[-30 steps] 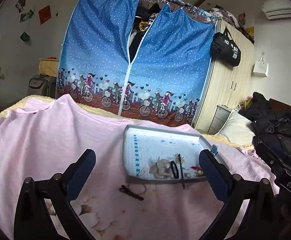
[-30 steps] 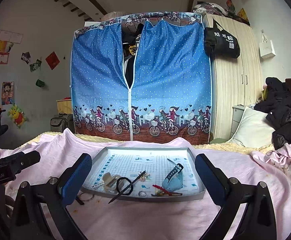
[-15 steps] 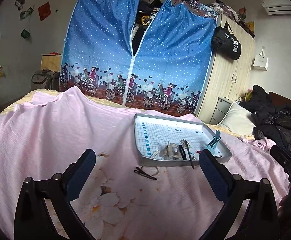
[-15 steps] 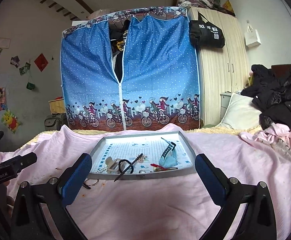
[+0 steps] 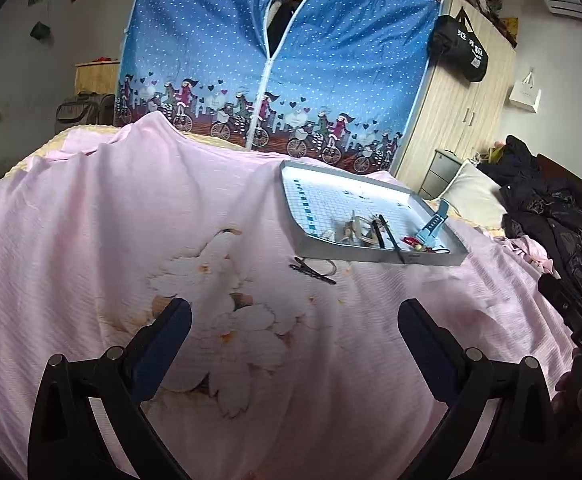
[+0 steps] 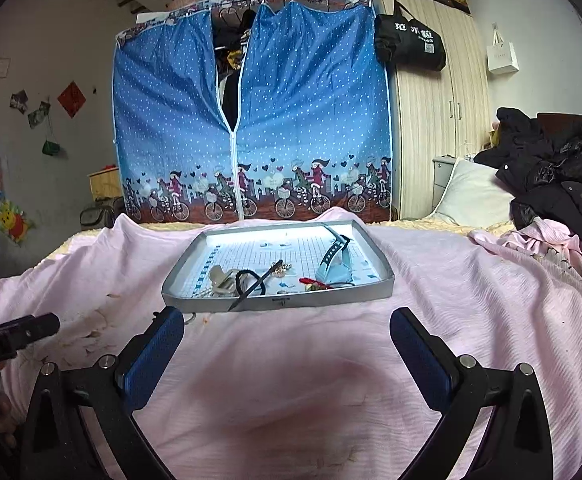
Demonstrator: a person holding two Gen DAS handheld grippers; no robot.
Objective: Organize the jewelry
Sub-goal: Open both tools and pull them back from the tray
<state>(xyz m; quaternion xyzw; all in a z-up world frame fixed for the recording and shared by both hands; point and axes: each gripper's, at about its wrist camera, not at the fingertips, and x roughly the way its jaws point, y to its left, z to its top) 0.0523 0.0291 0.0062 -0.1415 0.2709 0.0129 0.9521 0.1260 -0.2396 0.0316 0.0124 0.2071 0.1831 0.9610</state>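
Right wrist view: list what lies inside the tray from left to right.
Beige clip → black hair tie → red piece → blue watch strap, all in the tray.

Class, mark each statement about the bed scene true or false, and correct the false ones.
1. Both grippers are open and hold nothing. True: left gripper, right gripper.
2. The blue watch strap lies inside the tray. True.
3. The dark hair clip lies inside the tray. False: it lies on the pink sheet in front of the tray.
4. The tray stands on a wooden table. False: it rests on the pink sheet.
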